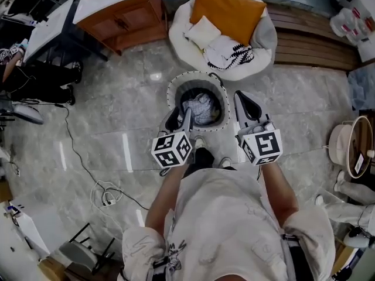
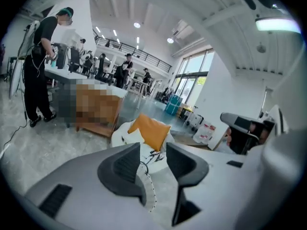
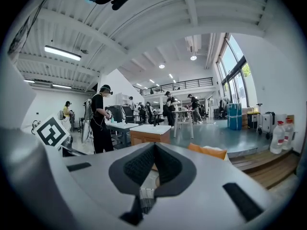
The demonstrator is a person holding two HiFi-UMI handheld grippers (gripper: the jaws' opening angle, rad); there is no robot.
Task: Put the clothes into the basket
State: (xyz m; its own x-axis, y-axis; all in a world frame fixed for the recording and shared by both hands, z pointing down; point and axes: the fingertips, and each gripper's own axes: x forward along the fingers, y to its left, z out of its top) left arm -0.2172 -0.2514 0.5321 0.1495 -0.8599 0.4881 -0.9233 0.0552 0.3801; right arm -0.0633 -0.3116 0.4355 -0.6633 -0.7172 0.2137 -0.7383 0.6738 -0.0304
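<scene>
A round basket (image 1: 176,88) with a dotted white rim stands on the marble floor, and a pale bundle of clothes (image 1: 201,108) lies inside it. Behind it a black-and-white patterned garment (image 1: 233,55) rests on a white round chair (image 1: 266,37) beside an orange cushion (image 1: 227,9). My left gripper (image 1: 180,119) hangs over the basket's near rim, jaws open with nothing between them; through the gap (image 2: 153,159) I see the basket rim (image 2: 149,189) and the chair (image 2: 122,133). My right gripper (image 1: 245,101) is at the basket's right edge, pads together and empty (image 3: 154,151).
A wooden cabinet (image 1: 126,16) stands at the back left and a wooden step (image 1: 316,40) at the back right. Cables (image 1: 105,195) trail over the floor on the left. A round stool-like object (image 1: 351,145) sits at the right edge. People work at tables (image 2: 62,73) beyond.
</scene>
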